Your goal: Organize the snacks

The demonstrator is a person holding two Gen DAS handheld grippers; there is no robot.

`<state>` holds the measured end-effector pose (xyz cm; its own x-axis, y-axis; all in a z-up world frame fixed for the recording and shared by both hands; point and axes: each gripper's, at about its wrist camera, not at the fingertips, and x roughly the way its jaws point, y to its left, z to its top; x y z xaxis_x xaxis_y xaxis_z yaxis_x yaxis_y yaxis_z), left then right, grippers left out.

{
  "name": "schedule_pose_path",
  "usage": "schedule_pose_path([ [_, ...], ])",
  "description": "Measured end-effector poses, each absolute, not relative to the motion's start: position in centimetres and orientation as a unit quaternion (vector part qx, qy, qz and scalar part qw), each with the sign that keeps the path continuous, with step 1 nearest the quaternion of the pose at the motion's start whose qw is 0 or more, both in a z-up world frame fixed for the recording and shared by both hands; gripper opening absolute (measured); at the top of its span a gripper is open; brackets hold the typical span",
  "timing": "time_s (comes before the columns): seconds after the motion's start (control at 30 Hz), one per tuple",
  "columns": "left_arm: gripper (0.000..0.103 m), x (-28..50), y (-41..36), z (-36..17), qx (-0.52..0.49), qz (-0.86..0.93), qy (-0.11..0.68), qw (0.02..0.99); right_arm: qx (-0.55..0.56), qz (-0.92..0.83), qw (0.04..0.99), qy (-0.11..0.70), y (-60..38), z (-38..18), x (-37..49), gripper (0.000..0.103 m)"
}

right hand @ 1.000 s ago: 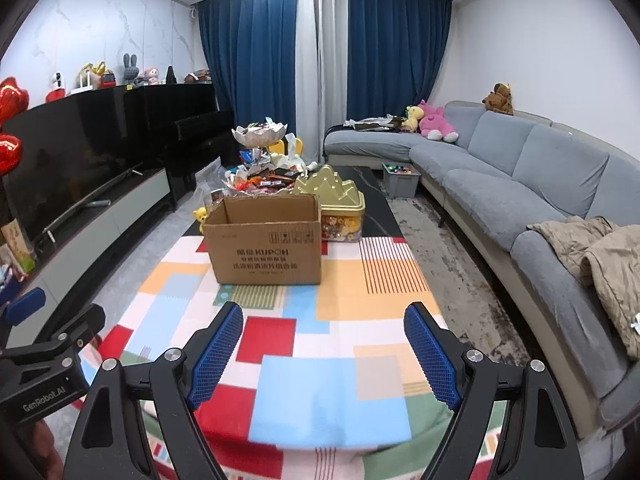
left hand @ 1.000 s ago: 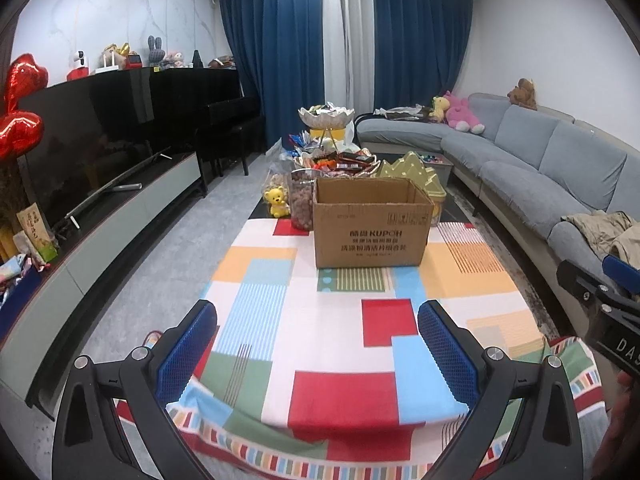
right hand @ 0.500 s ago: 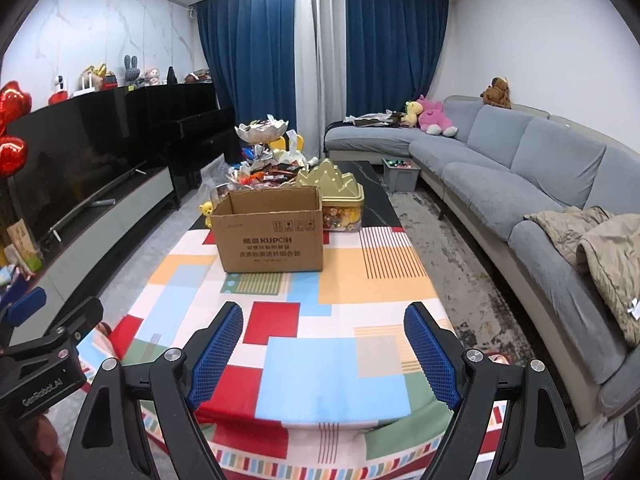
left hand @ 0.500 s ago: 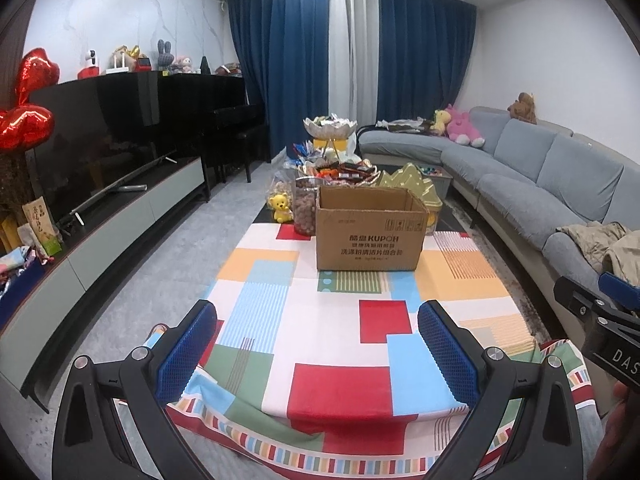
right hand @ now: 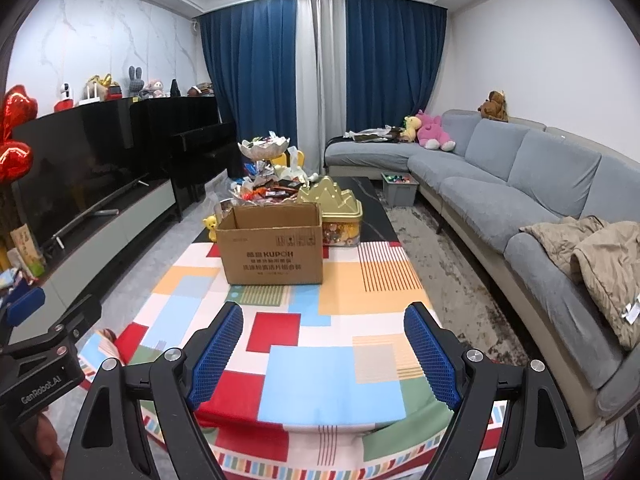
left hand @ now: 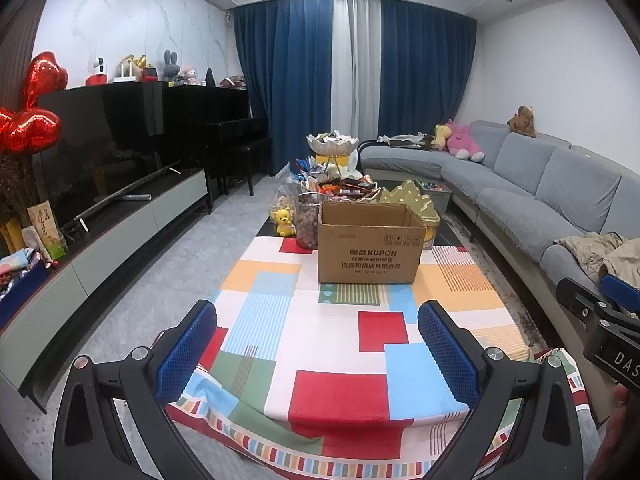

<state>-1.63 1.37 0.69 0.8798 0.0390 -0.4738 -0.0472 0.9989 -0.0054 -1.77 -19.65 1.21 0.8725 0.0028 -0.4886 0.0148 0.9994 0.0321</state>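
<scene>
An open brown cardboard box (left hand: 370, 250) (right hand: 274, 250) stands on a table covered by a colourful patchwork cloth (left hand: 340, 344) (right hand: 320, 340). Behind it lies a heap of wrapped snacks (left hand: 340, 186) (right hand: 264, 192), a gold mountain-shaped tin (left hand: 412, 202) (right hand: 332, 200) and a jar of brown snacks (left hand: 307, 226). My left gripper (left hand: 318, 344) hangs open over the table's near edge, nothing between its blue pads. My right gripper (right hand: 324, 346) is open too, well short of the box, and its body shows at the right edge of the left wrist view (left hand: 600, 320).
A grey sofa (right hand: 520, 184) with a beige jacket (right hand: 592, 256) runs along the right. A TV and low cabinet (left hand: 112, 216) line the left wall. A small yellow bear toy (left hand: 283, 221) and a white footed bowl (left hand: 332, 146) sit past the box.
Both grippers have drawn back and risen a little, so the box looks smaller and the cloth's near hem now shows. Both stay open.
</scene>
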Motion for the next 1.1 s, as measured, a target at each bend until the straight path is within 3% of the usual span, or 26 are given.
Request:
schedule_pose_path([
  [1.1, 0.102, -1.84, 1.33, 0.81, -0.006, 0.021, 0.248, 0.968, 0.02, -0.003, 0.968, 0.251, -19.82, 1.29, -1.75, 0.084],
])
